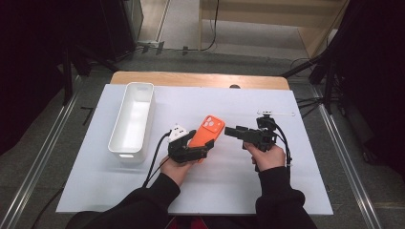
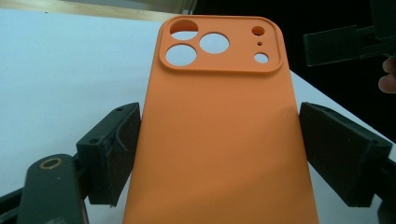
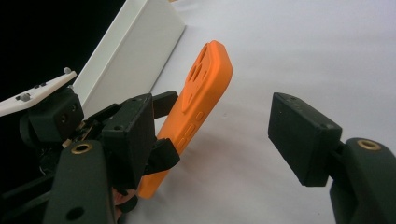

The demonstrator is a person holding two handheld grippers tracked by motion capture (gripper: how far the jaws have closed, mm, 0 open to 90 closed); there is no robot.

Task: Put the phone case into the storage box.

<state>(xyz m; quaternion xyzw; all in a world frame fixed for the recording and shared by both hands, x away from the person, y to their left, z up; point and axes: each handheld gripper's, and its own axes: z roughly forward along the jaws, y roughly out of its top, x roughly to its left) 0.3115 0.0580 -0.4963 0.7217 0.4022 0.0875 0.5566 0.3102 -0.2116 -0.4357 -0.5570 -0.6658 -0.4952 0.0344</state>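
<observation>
Left gripper [image 1: 204, 146] jaws clamp the long edges of the orange case [image 2: 219, 140], holding it tilted above the table [image 1: 248, 191].
Right gripper [image 1: 232, 132] jaws stand released, just beside the case's camera end. Judged light, thin, flexible and slightly grippy: hold it across the side edges, lightly, so it does not bow.

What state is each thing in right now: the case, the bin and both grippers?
Orange phone case: held by its long edges between the left gripper's jaws, camera cut-outs at the far end, tilted up off the table.
White bin: upright, empty, apart from the case.
Left gripper: shut on the case.
Right gripper: open, holding nothing, jaws pointing toward the case.
</observation>
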